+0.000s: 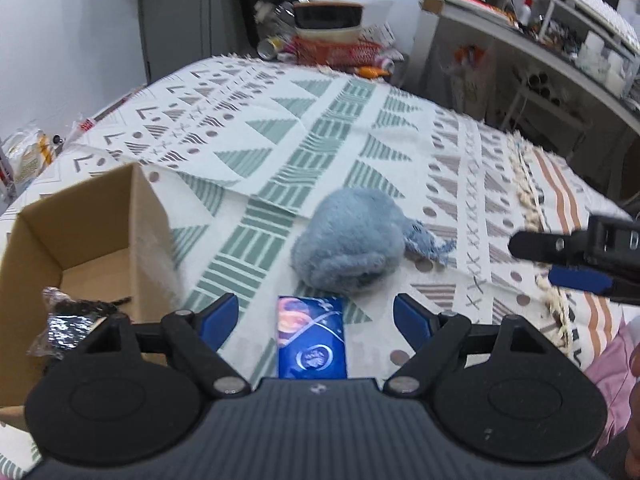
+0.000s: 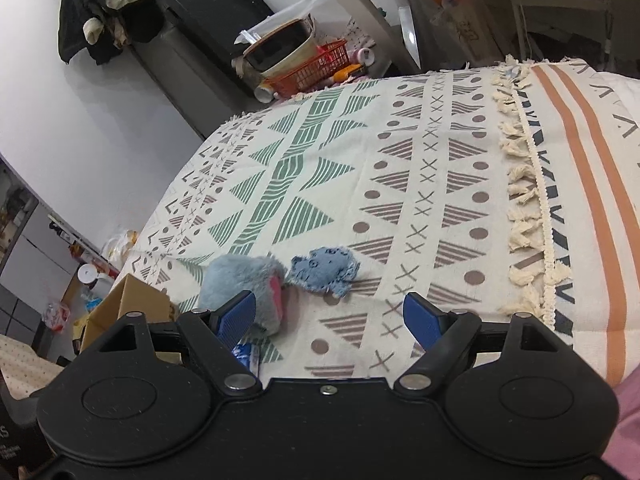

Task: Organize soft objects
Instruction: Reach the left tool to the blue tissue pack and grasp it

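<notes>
Plush toy [image 1: 347, 246]: fluffy blue (pink patch), slumped sideways.

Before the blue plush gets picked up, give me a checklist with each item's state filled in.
1. Left hand-held gripper open and empty: ok.
2. Right hand-held gripper open and empty: ok.
3. Blue plush free on the patterned cloth, nothing on top of it: ok.
4. Cardboard box open at the top with floor space left beside the shiny wrapped item: ok.
5. Blue packet out of the left gripper's path: not ok, it lies between the fingers, in front of the plush.
6. Denim patch attached to the plush or loose: cannot tell.
</notes>
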Demonstrator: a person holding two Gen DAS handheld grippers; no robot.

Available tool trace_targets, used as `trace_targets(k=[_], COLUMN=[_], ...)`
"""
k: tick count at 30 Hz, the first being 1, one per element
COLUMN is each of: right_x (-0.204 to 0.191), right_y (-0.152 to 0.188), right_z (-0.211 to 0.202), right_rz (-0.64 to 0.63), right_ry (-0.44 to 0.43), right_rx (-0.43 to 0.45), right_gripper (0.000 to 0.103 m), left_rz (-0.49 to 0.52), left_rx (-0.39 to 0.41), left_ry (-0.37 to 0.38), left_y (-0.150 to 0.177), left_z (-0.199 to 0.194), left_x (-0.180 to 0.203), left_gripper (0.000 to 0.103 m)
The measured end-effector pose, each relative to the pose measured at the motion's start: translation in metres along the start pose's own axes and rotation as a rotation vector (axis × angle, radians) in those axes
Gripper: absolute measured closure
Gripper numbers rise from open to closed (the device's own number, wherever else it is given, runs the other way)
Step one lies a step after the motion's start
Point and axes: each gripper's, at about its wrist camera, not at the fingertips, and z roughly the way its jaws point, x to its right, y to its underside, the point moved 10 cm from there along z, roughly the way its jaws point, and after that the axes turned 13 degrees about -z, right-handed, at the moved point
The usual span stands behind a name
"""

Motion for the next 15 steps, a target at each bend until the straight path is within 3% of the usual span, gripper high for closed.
trace_targets(k=[10,15], right_x=[0.013,0.017], right_y=[0.005,0.008], right_z=[0.040,0.060], right_rz=[0.065,0.080], right_ry=[-0.059,-0.081], right_rx=[-0.053,-0.081], right_gripper=[0.030,0.039], left_rz=[0.003,-0.005], left_rx=[-0.103,-0.126], left_ry=[-0.074,-0.116], left_y=[0.021,0.025], left_z=[0.044,0.060], left_x=[0.003,-0.004], left_gripper=[0.022,0.023])
